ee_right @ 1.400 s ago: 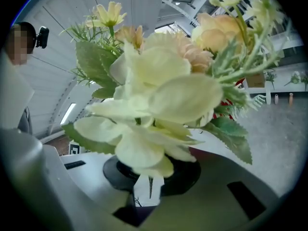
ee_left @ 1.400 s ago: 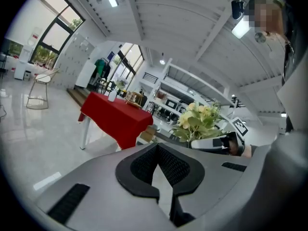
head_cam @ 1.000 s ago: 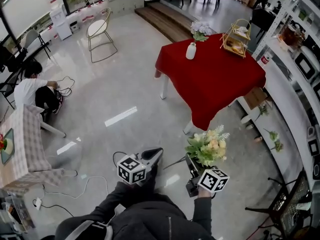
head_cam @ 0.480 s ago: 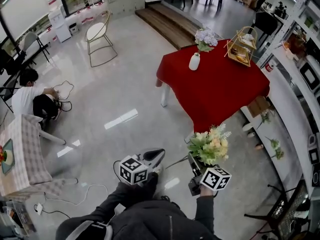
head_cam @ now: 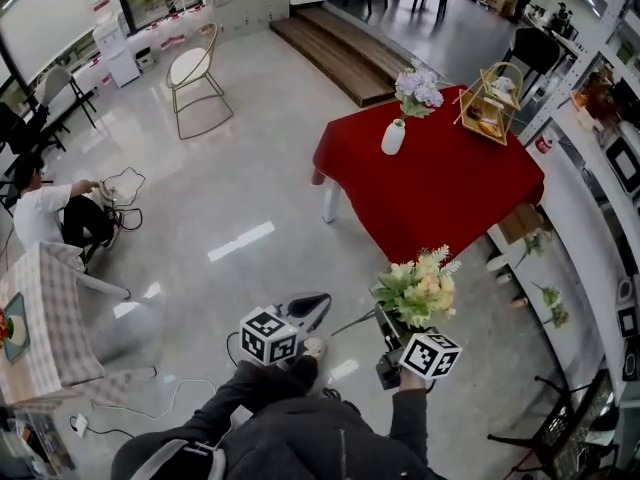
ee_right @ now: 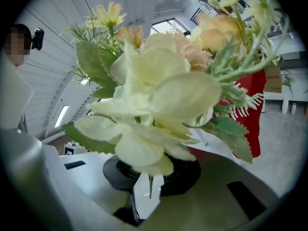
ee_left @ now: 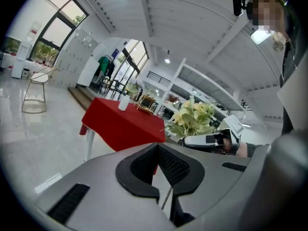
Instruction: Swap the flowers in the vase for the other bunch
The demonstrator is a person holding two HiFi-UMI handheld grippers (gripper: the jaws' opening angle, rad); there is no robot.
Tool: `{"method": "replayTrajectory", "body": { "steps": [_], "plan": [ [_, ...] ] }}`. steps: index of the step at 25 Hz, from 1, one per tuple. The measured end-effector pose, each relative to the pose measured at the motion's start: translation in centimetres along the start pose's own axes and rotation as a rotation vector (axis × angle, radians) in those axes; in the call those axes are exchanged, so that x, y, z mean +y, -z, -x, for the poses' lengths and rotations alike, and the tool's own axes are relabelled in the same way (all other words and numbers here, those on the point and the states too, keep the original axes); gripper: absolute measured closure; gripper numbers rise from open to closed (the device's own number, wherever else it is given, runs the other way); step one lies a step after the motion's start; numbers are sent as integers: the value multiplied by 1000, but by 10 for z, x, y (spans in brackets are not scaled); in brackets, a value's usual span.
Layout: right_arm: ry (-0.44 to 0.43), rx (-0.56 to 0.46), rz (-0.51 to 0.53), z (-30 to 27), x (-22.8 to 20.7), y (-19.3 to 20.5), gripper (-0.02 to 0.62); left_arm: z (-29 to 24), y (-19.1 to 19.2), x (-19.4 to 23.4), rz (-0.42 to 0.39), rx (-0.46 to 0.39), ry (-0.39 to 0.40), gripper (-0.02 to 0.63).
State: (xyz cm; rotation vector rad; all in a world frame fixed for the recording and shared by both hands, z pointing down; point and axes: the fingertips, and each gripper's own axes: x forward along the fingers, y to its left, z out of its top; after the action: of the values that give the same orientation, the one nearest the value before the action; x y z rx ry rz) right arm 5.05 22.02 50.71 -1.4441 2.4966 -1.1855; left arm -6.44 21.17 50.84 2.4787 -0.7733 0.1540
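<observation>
Head view: vase (head_cam: 393,137) with purple flowers (head_cam: 418,88) stands on the red surface (head_cam: 440,193), well ahead, more in line with the right gripper (head_cam: 385,320).
Left gripper view: left gripper (ee_left: 158,150) jaws pressed together, empty.
Right gripper view: jaws pinch the yellow bunch (ee_right: 159,105) by its stems.

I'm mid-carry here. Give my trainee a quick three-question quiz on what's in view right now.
1. True or false: the left gripper holds a bunch of flowers.
2. What is the right gripper shut on? A) a chair B) the yellow-and-cream bouquet C) a cable
3. Fill in: the white vase on the red table holds ____ flowers.

Key: 1 false, its jaws are shut on nothing; 2 B; 3 lilac.
</observation>
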Motion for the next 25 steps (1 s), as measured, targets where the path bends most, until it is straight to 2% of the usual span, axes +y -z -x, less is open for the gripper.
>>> {"method": "replayTrajectory", "body": {
  "steps": [11, 25],
  "plan": [
    [38, -60, 13, -25, -11, -36, 540, -21, -31, 30, -29, -3, 42, 597],
    [38, -67, 14, -43, -2, -29, 540, -14, -33, 48, -28, 3, 52, 597]
  ]
}}
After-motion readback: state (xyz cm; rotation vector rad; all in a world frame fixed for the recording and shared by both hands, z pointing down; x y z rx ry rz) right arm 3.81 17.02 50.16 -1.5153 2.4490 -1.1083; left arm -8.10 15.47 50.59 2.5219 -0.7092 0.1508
